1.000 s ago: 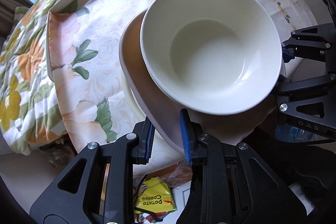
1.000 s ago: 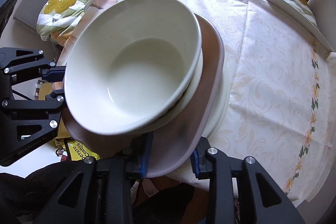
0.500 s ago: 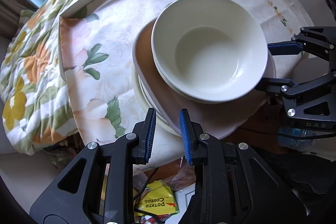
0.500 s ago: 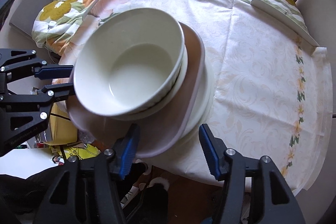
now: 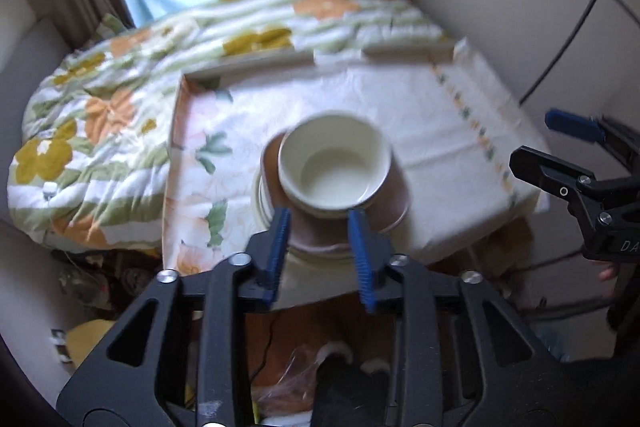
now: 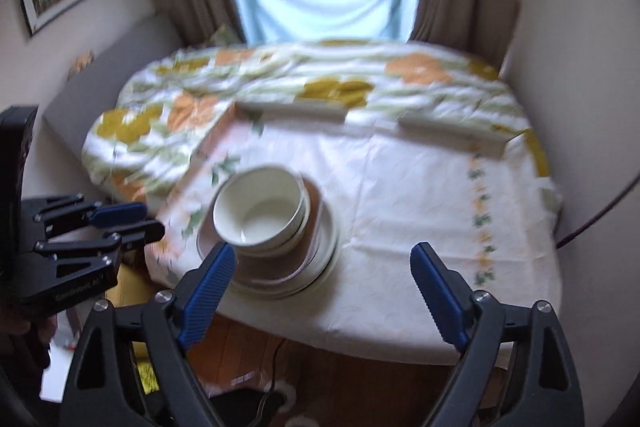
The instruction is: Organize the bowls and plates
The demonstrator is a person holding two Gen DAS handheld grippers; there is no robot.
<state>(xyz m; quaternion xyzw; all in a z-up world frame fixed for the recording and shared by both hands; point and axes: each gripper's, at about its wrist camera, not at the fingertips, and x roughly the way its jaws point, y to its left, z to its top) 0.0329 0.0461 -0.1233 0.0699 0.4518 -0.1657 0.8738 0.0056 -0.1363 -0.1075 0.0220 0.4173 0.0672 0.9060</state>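
Now the cream bowl (image 6: pixel 259 213) sits atop a brown plate (image 6: pixel 280 263) and pale plates (image 6: pixel 326 259), stacked near the table's (image 6: pixel 420 227) front edge. Left gripper (image 5: pixel 318 247) — jaws narrow, opening, nothing between them. Right gripper (image 6: pixel 324 291) — jaws wide, opening, empty, clear of the stack.

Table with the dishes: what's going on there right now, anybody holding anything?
Nobody is holding anything. A cream bowl sits on top of a brown plate and pale plates, stacked near the front edge of the table. The left gripper and right gripper hang above the stack, clear of it. Both sets of jaws are opening with nothing between them; the right stands wider.
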